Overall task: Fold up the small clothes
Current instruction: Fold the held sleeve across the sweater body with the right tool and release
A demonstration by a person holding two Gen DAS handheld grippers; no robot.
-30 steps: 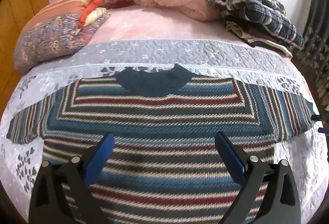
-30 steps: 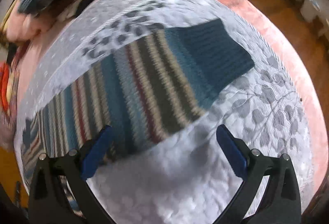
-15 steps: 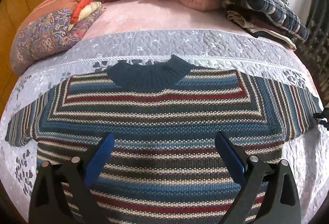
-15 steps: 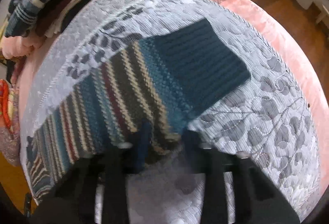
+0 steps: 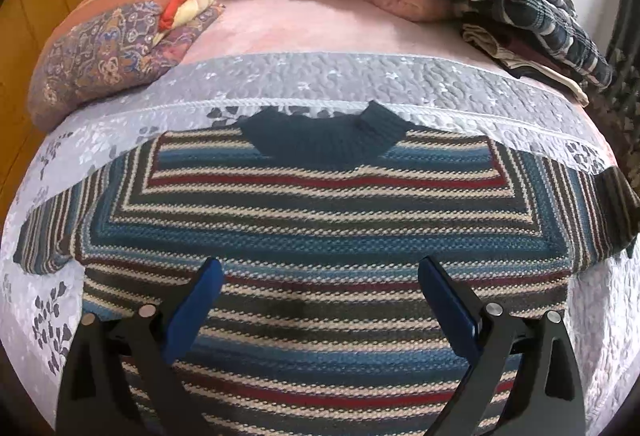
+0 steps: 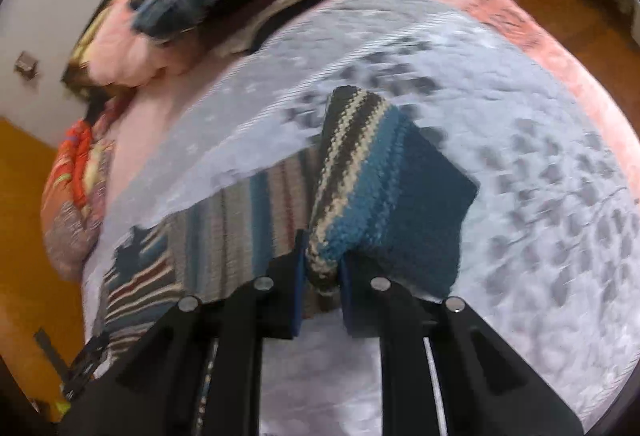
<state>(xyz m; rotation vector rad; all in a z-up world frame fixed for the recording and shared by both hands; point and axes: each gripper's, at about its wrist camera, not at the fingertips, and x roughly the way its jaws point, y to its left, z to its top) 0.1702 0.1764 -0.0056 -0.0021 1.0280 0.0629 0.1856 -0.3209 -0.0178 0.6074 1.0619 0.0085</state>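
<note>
One grey quilt [image 5: 360, 83] (bedding piled behind) bears the sweater [image 5: 320, 228]; left gripper [image 5: 320, 300] wide, right gripper [image 6: 322, 272] pinching its sleeve [image 6: 360, 175].

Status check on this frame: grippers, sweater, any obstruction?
Left gripper open, above the striped sweater. Right gripper shut on the sleeve, lifted off the quilt. Nothing in the way.

Left gripper [image 5: 320, 290] agape, right gripper [image 6: 323, 278] seemingly clamped

The striped sweater [image 5: 316, 236] is viewed from the bed's [image 5: 320, 35] foot edge toward the headboard by the left wrist camera. Its sleeve [image 6: 360, 187] is seen closely from the right wrist camera; both views share it.
</note>
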